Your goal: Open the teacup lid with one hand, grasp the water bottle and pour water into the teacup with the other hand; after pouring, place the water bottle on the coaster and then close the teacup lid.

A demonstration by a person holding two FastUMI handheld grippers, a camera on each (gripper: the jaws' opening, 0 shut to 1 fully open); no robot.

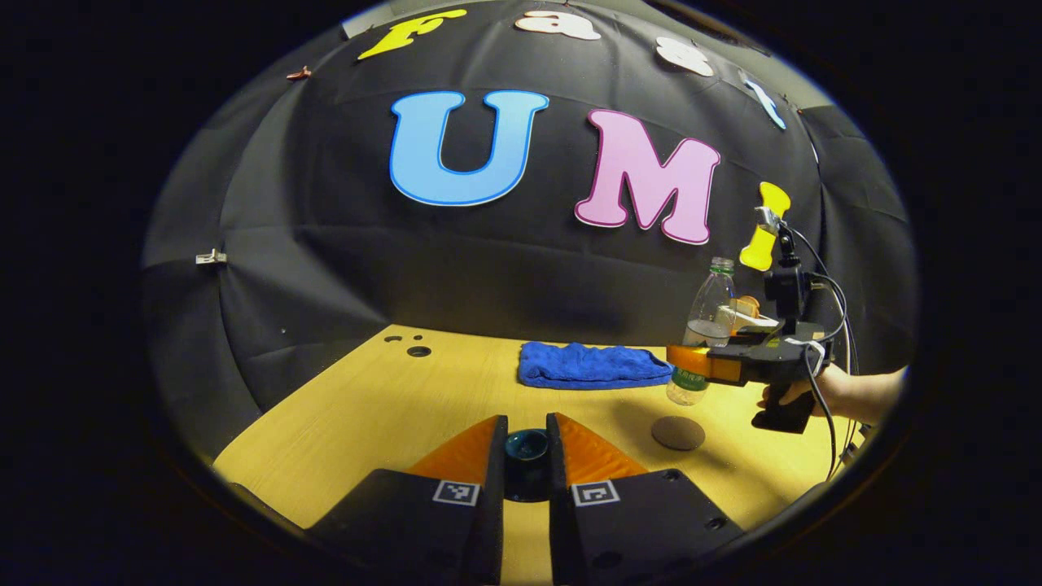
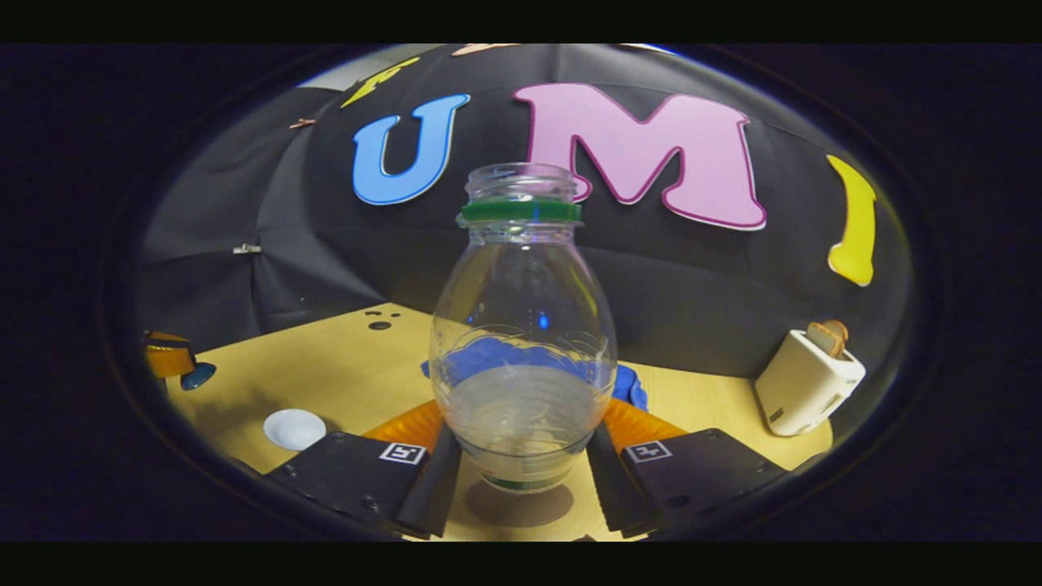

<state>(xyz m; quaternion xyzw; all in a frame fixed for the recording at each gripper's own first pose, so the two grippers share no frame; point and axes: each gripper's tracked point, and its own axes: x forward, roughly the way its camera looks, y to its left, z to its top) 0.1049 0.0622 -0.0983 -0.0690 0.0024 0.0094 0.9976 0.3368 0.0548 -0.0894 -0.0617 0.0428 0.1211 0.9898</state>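
closest in the left gripper view, the left gripper is pinched on the small dark teal glazed teacup lid, lifted off the pale wooden table so the white teacup stays open. the right gripper is clamped round the clear plastic water bottle, uncapped, part full, upright in the air. looks like it's hanging just above the round brown coaster, probably about to go down there, blue towel behind.

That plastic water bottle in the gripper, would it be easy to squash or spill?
Probably squashable: the water bottle looks thin, clear plastic between the right gripper fingers. Likely light, since water fills only its lower part. With no cap on its open mouth, tilting would spill.
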